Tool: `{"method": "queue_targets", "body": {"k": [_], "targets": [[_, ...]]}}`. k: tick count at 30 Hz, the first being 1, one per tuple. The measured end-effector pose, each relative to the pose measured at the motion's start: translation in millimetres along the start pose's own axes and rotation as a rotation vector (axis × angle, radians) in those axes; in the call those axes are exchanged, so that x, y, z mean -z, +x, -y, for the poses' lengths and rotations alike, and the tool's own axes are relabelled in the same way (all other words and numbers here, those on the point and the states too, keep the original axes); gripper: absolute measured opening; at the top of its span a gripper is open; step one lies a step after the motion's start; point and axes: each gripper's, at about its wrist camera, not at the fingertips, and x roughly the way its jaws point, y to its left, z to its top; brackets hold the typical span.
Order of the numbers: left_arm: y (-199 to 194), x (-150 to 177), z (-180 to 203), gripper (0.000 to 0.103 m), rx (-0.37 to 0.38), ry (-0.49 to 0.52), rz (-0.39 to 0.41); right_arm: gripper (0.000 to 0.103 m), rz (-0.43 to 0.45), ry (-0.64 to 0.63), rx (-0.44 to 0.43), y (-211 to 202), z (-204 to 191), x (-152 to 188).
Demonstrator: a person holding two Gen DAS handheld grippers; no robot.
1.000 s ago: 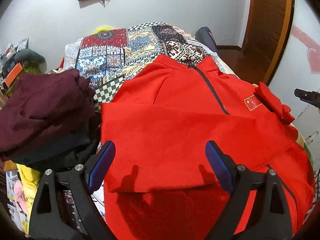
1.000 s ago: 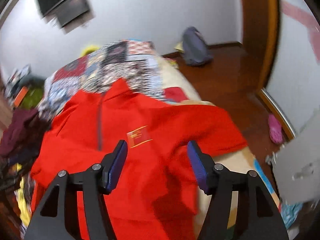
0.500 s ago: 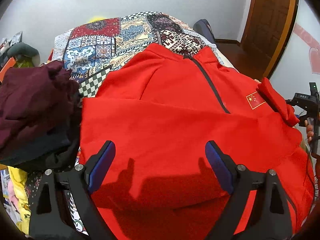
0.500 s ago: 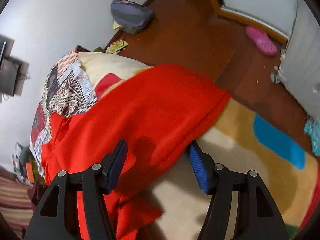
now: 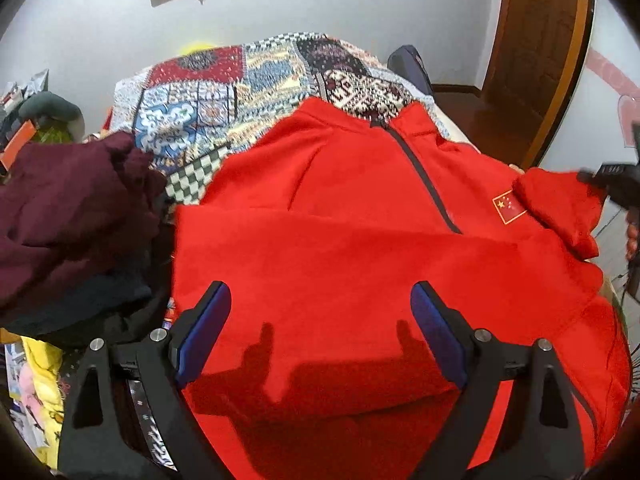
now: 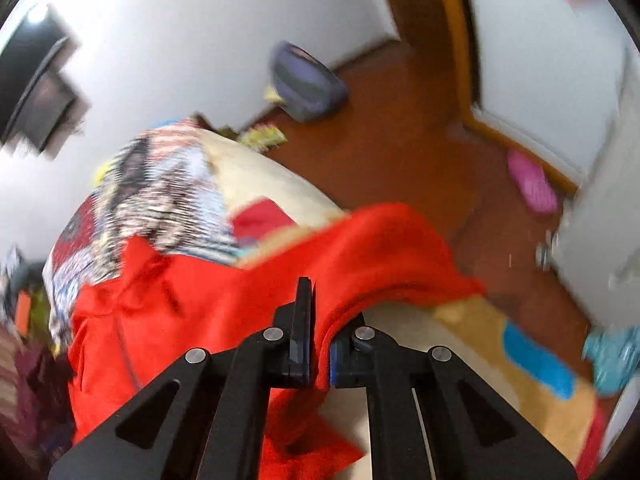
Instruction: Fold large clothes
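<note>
While the red jacket [image 5: 340, 264] lies spread on the bed [image 5: 224, 100] with one sleeve already folded across, the right tool [image 6: 318, 344] has just closed on the other sleeve [image 6: 384, 256], which should next be carried inward; the left tool [image 5: 320, 336] hovers wide apart.

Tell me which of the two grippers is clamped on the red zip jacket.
The right gripper: its jaws have just closed on the red zip jacket sleeve. The left gripper hangs open above it.

Red jacket [image 5: 360, 264] — matt fleecy cloth; bedspread [image 5: 240, 92] — patterned woven cloth; floor [image 6: 400, 120] glossy wood.
</note>
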Motion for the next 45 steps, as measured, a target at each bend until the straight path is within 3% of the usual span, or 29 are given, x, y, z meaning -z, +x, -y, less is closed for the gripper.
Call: {"method": "queue_targets", "body": {"k": [5,10,16,22,24,26,29,36,41,45], "targets": [[-19.9,-1.2,-7.6,0.091,-0.011,-0.002,0.04,0.005,0.103,-0.193,-0.128,-55.6,-69.2,-4.1],[-41.6,2.1,-15.5,0.091,-0.011,-0.009,0.075,0.005,0.099,-0.356,-0.245,-79.3,-130.8,18.5],[-57.5,10.4,-21.3,0.091,-0.017,0.001,0.085,0.006,-0.101,-0.536,-0.294,-44.5,-179.2,86.6],[-57.6,22.8,-22.6,0.091,-0.011,0.003,0.053,0.006,-0.347,-0.576,-0.217,11.7,-183.1,148.5],[-55.7,26.8,-20.2,0.091,-0.012,0.014,0.039,0.012,-0.405,-0.584,-0.181,14.7,-177.8,159.6],[-53.8,30.0,-17.4,0.091,-0.012,0.028,0.026,0.032,-0.452,-0.584,-0.184,15.7,-173.3,163.6],[-52.1,29.6,-9.3,0.091,-0.009,0.049,0.017,0.051,-0.422,-0.58,-0.208,0.7,-167.1,159.3],[-49.7,2.8,28.0,0.091,0.043,0.11,0.032,0.054,-0.26,-0.544,-0.212,-39.6,-136.9,122.6],[-36.6,-25.6,70.9,0.091,0.098,0.173,0.028,0.061,-0.111,-0.48,-0.135,-60.8,-99.9,89.2],[-17.3,-44.4,113.4,0.091,0.169,0.23,-0.001,0.062,-0.054,-0.448,-0.062,-61.6,-79.4,71.1]]}}
